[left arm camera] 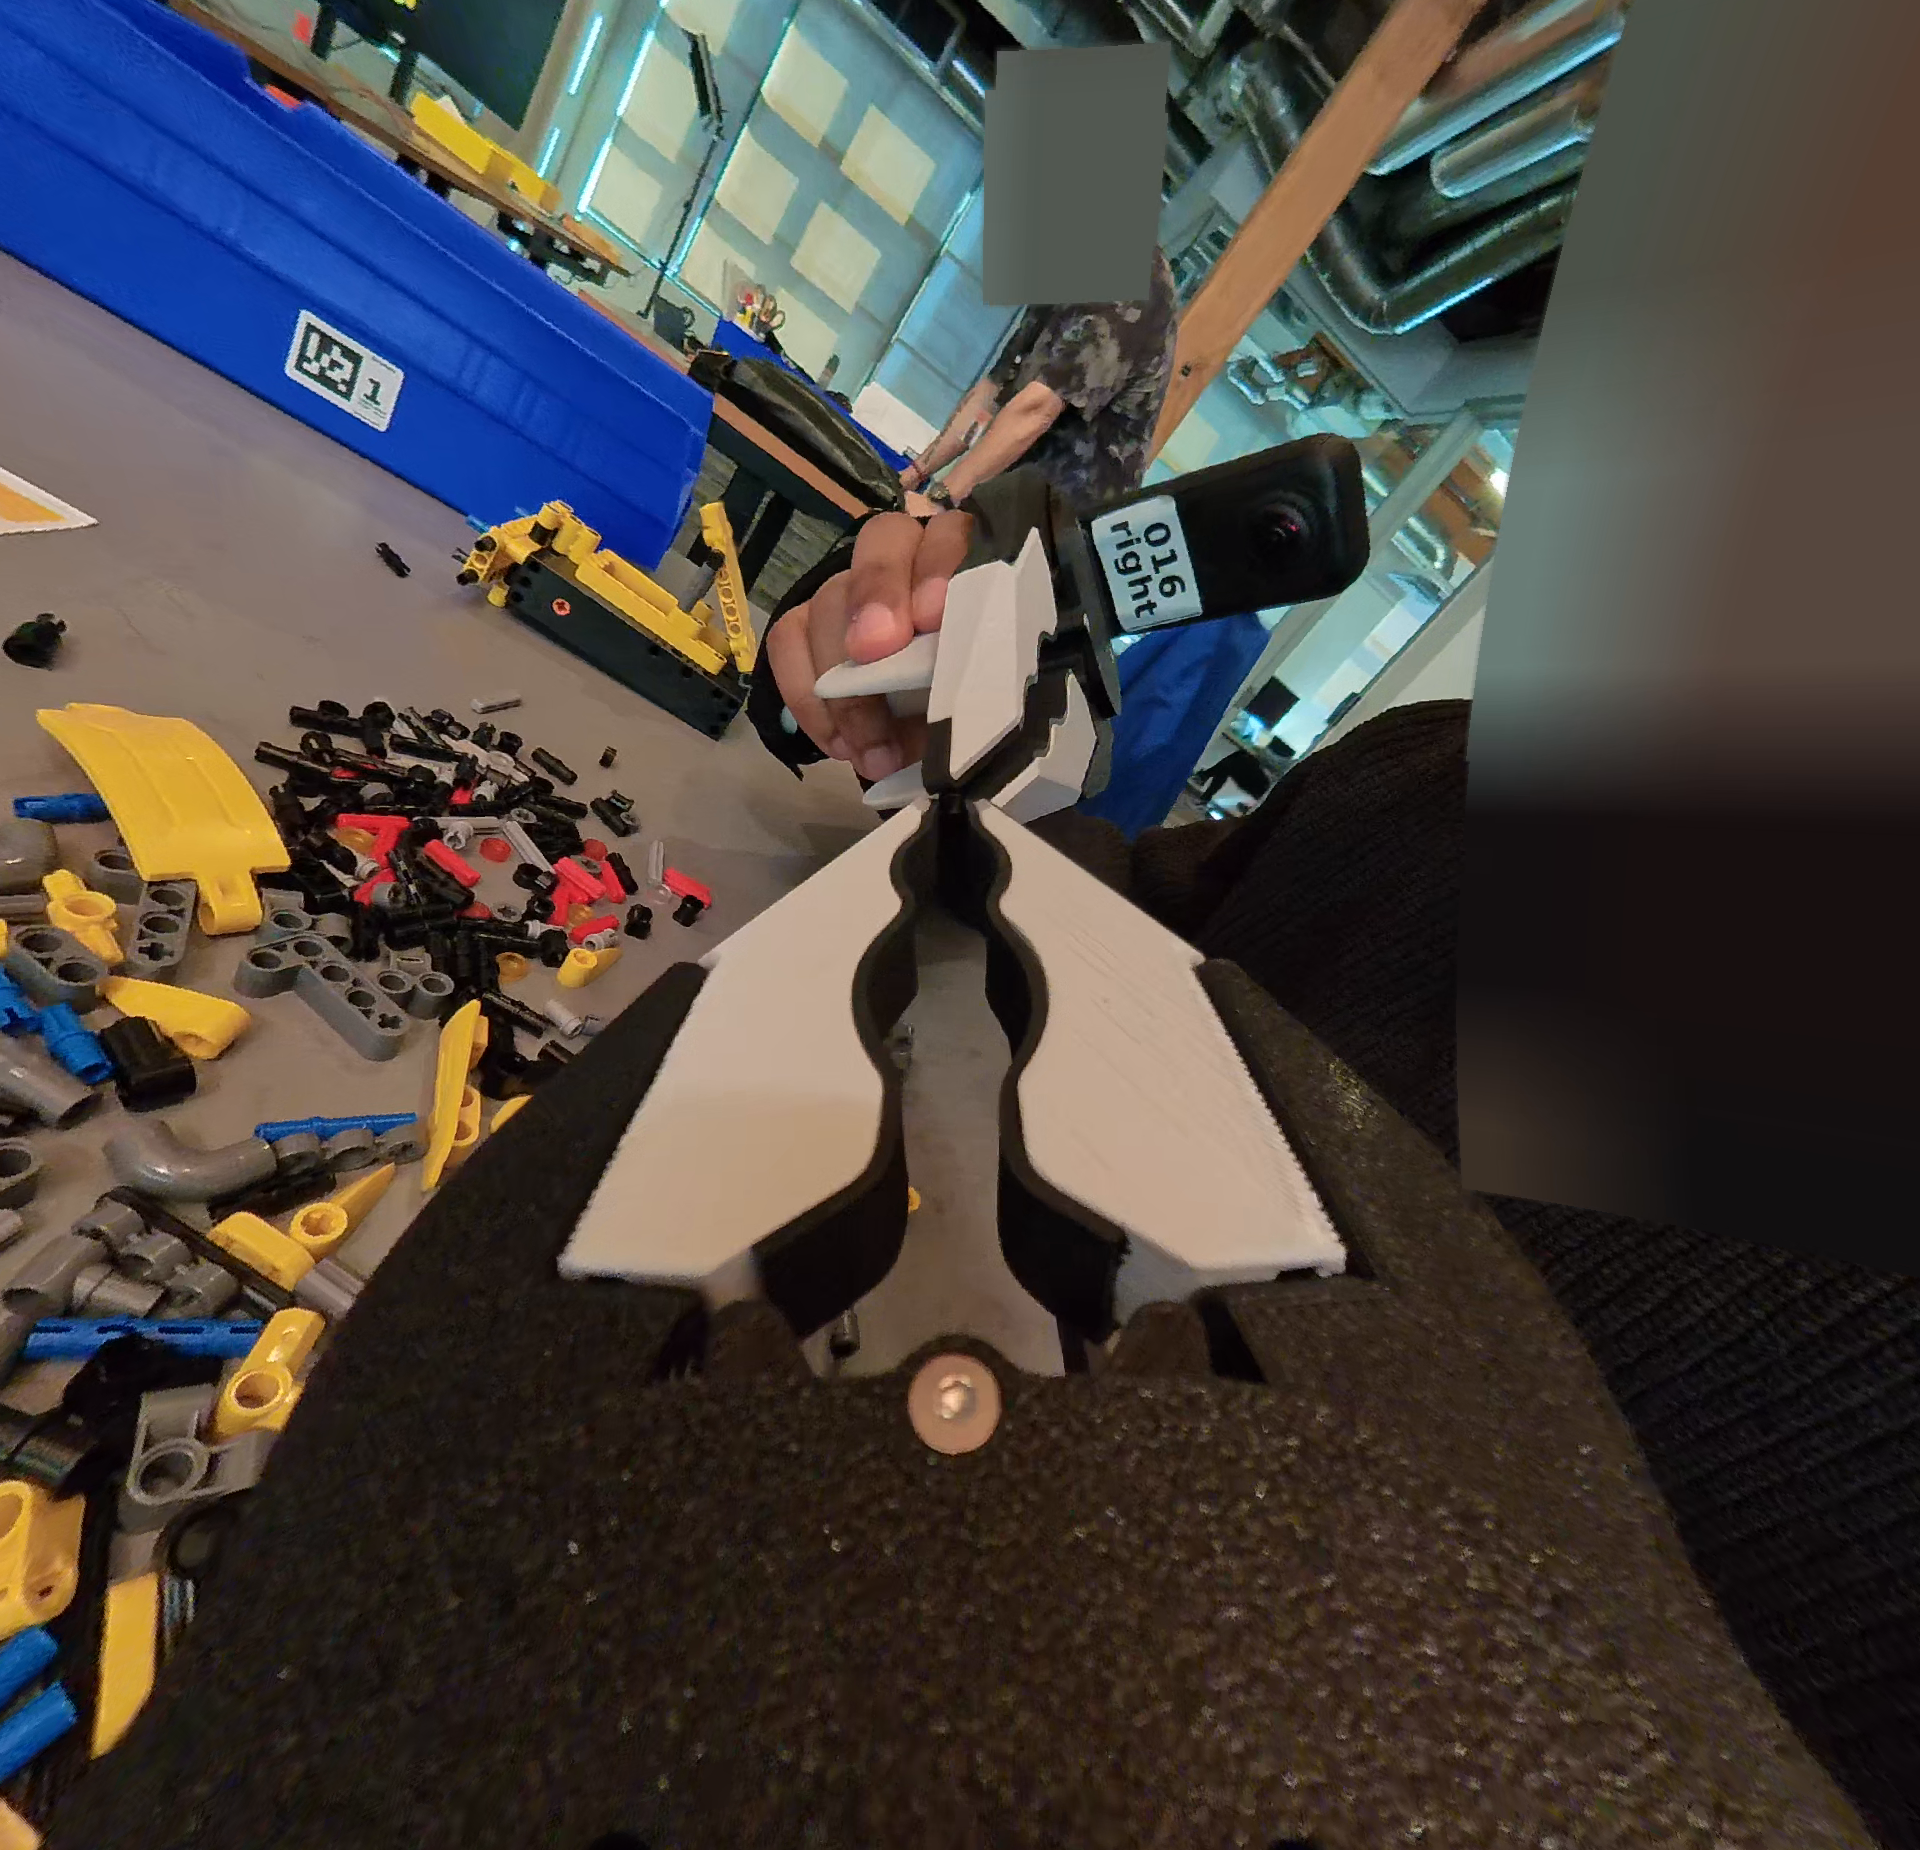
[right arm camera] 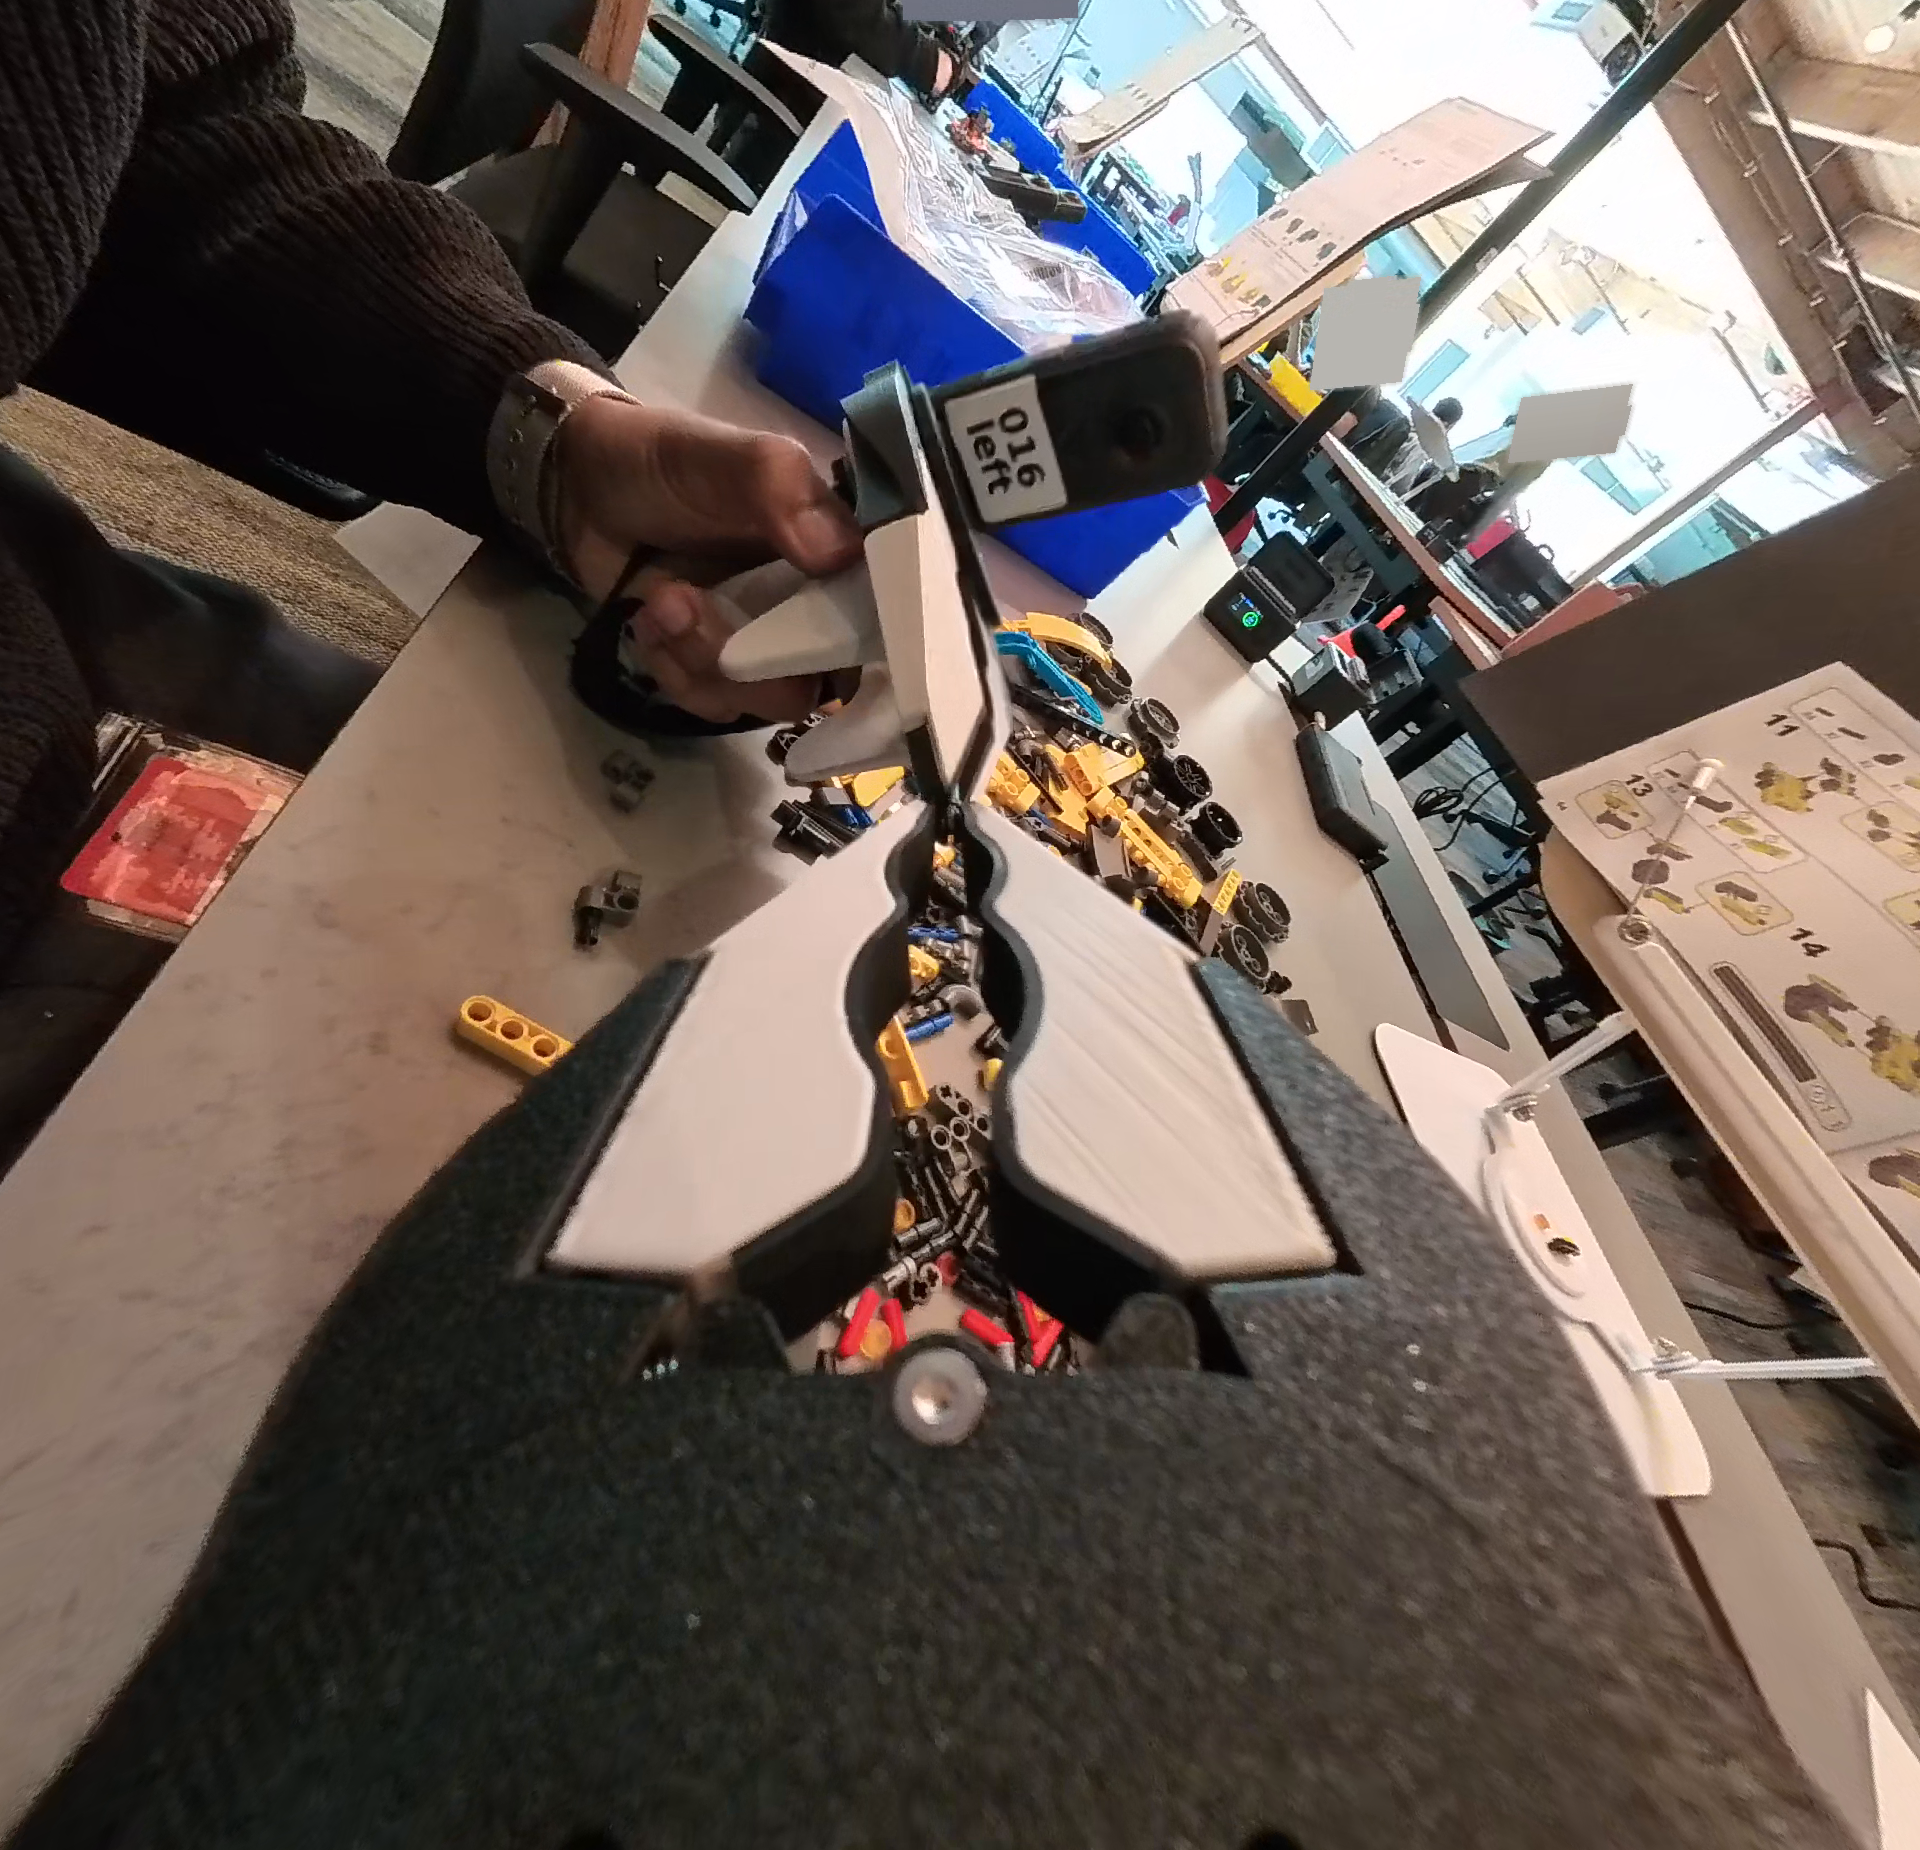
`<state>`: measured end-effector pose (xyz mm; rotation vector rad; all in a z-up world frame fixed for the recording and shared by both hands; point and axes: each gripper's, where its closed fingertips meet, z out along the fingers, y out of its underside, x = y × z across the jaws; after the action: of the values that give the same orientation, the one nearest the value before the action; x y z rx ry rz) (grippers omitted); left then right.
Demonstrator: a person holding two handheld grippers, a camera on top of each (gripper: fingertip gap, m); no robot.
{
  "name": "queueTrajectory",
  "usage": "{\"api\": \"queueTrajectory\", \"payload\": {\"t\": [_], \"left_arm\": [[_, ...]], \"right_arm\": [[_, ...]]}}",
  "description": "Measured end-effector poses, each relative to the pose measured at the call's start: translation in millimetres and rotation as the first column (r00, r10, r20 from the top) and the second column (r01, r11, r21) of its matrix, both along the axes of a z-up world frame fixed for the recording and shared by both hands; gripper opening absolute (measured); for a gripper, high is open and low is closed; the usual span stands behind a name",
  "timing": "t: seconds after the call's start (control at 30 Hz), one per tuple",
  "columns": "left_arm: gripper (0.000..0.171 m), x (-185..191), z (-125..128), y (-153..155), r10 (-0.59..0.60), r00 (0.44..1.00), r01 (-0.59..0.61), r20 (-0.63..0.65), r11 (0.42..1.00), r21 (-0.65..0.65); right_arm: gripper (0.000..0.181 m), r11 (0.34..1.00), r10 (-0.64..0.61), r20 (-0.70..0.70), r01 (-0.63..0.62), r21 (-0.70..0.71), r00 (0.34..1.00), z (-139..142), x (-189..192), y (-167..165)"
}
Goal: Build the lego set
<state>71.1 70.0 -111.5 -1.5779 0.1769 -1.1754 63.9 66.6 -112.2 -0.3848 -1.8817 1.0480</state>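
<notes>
**Two hand-held grippers meet tip to tip above a scatter of building pieces**

The left hand-held gripper (left arm camera: 951, 798) and the right hand-held gripper (right arm camera: 951, 803) are raised above the surface, noses touching. Each has its fingers drawn together at the tips, and a small dark piece appears to be pinched between them; it is too tiny to make out. Something that size looks light, hard and slick, so taking it squarely by its ends would serve best, I'd say.

Below, the grey surface (left arm camera: 208, 574) carries a heap of small black and red pins (left arm camera: 468, 844), grey beams and a curved yellow panel (left arm camera: 171, 808). A half-built yellow and black model (left arm camera: 613, 595) stands farther back, near a blue bin (left arm camera: 312, 231). On the right sits an open instruction booklet (right arm camera: 1766, 927) on a white stand, and a stray yellow beam (right arm camera: 514, 1033) lies apart. Around it is a bright workshop with big windows, other desks and people.
</notes>
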Motion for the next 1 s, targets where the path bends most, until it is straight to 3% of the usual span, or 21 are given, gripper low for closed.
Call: {"api": "queueTrajectory", "payload": {"t": [0.13,0.33,0.43,0.57,0.67,0.77,1.0], "left_arm": [[0.003,-3.1,-2.2,1.9,0.058,0.994,-0.056,-0.093,0.998,0.022],[0.003,-25.7,12.9,-9.0,0.167,0.980,-0.161,-0.109,0.985,0.065],[0.004,-40.6,12.4,-35.1,0.263,0.949,-0.256,-0.173,0.965,0.065],[0.004,-52.6,-11.2,-80.9,0.346,0.911,-0.357,-0.226,0.934,-0.010],[0.003,-51.0,-28.9,-109.9,0.352,0.920,-0.371,-0.174,0.924,-0.093],[0.003,-48.5,-36.5,-130.8,0.364,0.921,-0.381,-0.137,0.917,-0.120],[0.004,-41.5,-39.6,-152.0,0.388,0.915,-0.395,-0.111,0.917,-0.051]], "right_arm": [[0.004,1.000,-0.020,0.001,0.020,0.015,1.000,-2.6,-3.0,2.1],[0.009,0.979,-0.033,0.064,0.045,-0.197,0.997,4.2,-11.3,7.2],[0.016,0.911,-0.086,0.242,0.175,-0.374,0.966,-3.7,-17.2,0.0],[0.028,0.843,-0.079,0.472,0.311,-0.439,0.878,-36.0,-11.7,-50.3],[0.026,0.860,-0.125,0.517,0.352,-0.368,0.847,-61.7,-10.7,-79.8],[0.026,0.878,-0.261,0.557,0.434,-0.203,0.788,-85.4,-10.5,-72.9],[0.027,0.843,-0.293,0.606,0.499,-0.201,0.739,-85.9,-18.3,-84.1]]}}
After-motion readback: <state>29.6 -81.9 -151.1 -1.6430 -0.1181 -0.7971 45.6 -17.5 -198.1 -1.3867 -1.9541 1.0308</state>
